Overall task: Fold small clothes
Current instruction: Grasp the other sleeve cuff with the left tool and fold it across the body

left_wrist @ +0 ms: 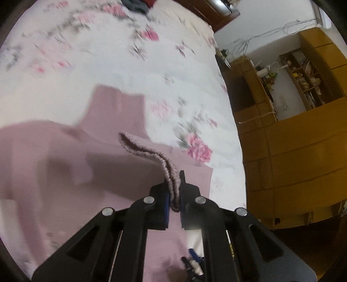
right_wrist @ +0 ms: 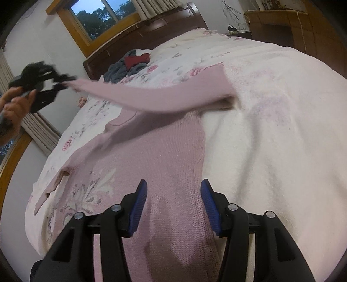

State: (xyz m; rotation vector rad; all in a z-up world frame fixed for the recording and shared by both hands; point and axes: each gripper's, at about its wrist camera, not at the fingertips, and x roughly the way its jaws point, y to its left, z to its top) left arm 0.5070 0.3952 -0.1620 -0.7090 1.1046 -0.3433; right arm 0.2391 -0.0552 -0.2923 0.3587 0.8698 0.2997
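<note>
A pink knit sweater [right_wrist: 164, 156] with a pale flower pattern on its front lies flat on the bed. One sleeve [right_wrist: 151, 95] is stretched in the air across the body. My left gripper [left_wrist: 174, 191] is shut on that sleeve's ribbed cuff [left_wrist: 151, 154], and it also shows in the right wrist view as the left gripper [right_wrist: 63, 83], held by a hand at the far left. My right gripper [right_wrist: 173, 195] hovers open just above the sweater's lower body, with nothing between its blue pads [right_wrist: 138, 206]. The other sleeve [right_wrist: 52, 188] lies flat at the left.
The bed has a white floral cover [left_wrist: 134, 65] and a cream blanket [right_wrist: 271, 130]. A heap of grey and red clothes [right_wrist: 130, 64] lies near the dark headboard [right_wrist: 151, 28]. Wooden cabinets and shelves [left_wrist: 292, 130] stand beside the bed. A window [right_wrist: 97, 15] is behind the headboard.
</note>
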